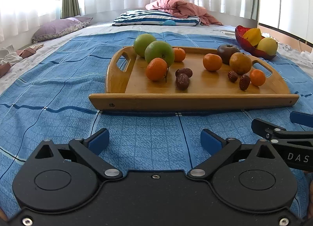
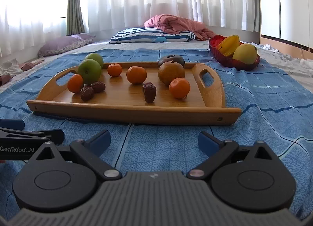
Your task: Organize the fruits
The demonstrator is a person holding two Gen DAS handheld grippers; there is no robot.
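A wooden tray (image 1: 195, 99) (image 2: 135, 111) lies on the blue bedspread and carries two green apples (image 1: 159, 53) (image 2: 90, 70), several small oranges (image 1: 156, 69) (image 2: 179, 88), several dark dates (image 1: 182, 81) (image 2: 150, 93), a brownish round fruit (image 1: 240, 63) (image 2: 171, 72) and a dark purple one (image 1: 228, 53) (image 2: 171, 59). A red bowl (image 1: 252, 48) (image 2: 234, 62) beyond the tray's right end holds a starfruit (image 2: 228, 45) and a yellow fruit (image 2: 245, 54). My left gripper (image 1: 155, 141) and right gripper (image 2: 154, 141) hover side by side short of the tray's near rim, both open and empty.
A striped pillow (image 1: 156, 18), a pink blanket (image 1: 182, 9) and a purple pillow (image 1: 58, 28) lie at the far end of the bed under white curtains. Crumpled clothes (image 1: 11, 57) sit at the left edge. Blue bedspread (image 2: 264, 112) stretches around the tray.
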